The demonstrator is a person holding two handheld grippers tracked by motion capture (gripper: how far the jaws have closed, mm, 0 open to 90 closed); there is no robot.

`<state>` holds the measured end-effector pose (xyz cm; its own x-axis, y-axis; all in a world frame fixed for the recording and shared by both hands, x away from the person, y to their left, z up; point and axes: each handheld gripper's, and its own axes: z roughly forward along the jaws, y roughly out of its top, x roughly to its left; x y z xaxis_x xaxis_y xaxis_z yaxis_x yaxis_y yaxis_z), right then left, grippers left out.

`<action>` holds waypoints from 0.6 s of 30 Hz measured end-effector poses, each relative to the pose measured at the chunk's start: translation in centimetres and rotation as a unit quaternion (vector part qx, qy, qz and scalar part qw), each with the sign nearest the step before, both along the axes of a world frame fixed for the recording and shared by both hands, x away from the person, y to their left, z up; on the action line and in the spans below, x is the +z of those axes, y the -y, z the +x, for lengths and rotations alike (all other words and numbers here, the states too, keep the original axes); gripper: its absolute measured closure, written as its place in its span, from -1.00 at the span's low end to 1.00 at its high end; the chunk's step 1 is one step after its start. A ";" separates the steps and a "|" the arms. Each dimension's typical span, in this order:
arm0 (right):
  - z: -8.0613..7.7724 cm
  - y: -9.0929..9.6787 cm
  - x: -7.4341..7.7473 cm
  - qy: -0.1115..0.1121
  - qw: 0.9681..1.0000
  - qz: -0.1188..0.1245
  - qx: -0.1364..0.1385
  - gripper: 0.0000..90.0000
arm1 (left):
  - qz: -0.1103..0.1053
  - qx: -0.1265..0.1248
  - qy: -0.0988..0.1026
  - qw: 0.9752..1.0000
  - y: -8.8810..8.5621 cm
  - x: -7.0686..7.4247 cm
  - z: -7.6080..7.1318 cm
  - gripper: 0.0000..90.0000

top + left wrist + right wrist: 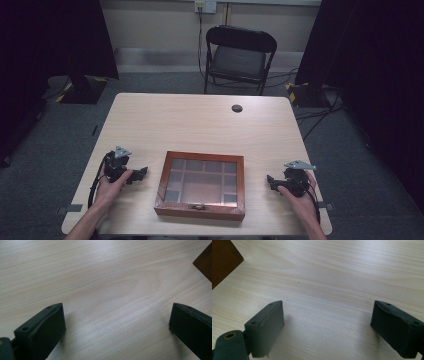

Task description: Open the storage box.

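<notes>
The high view is dim and soft, with the table (200, 125) lit evenly from overhead while the corners at ten and two o'clock sink into near black. The glass lid of the wooden box (201, 185) gives back a dull grey sheen, and small details there are too blurred to read. Both gripper views are brighter, with a pale glare across the wood toward twelve o'clock, soft shadows beside the jaws, and jaw edges slightly out of focus.

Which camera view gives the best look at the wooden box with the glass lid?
The high view: the whole wooden box shows there, with its glass lid, compartments and front clasp. The left gripper view catches just a dark corner at its right edge, and the right gripper view a brown corner at its upper left.
</notes>
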<state>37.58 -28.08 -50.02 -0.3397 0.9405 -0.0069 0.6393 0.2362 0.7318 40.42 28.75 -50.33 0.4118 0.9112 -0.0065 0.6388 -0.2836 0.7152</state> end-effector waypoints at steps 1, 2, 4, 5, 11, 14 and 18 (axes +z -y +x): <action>0.0 0.0 0.0 0.000 1.000 0.000 0.000 -0.77 | 0.000 -0.002 0.000 1.000 0.0 0.0 0.0 -1.00; 0.0 0.0 0.0 0.000 1.000 0.000 -0.001 -0.76 | 0.000 -0.002 0.000 1.000 0.0 0.0 0.0 -1.00; 0.0 0.0 0.0 0.000 1.000 0.000 -0.002 -0.77 | 0.000 -0.002 0.000 1.000 0.0 0.0 0.0 -1.00; 0.0 0.0 0.0 0.000 1.000 0.000 -0.003 -0.76 | 0.000 -0.002 0.000 1.000 0.0 0.0 0.0 -1.00; 0.0 -0.1 0.7 -0.012 1.000 0.019 0.008 -0.58 | 0.000 -0.003 0.000 1.000 0.0 0.0 0.0 -1.00; -0.3 -0.7 2.0 0.005 0.999 0.035 0.037 -0.55 | 0.001 -0.004 0.000 1.000 -0.1 0.0 0.0 -1.00; -0.7 -1.6 3.5 0.013 0.995 0.063 0.070 -0.42 | 0.001 -0.005 0.000 1.000 -0.1 0.0 0.0 -1.00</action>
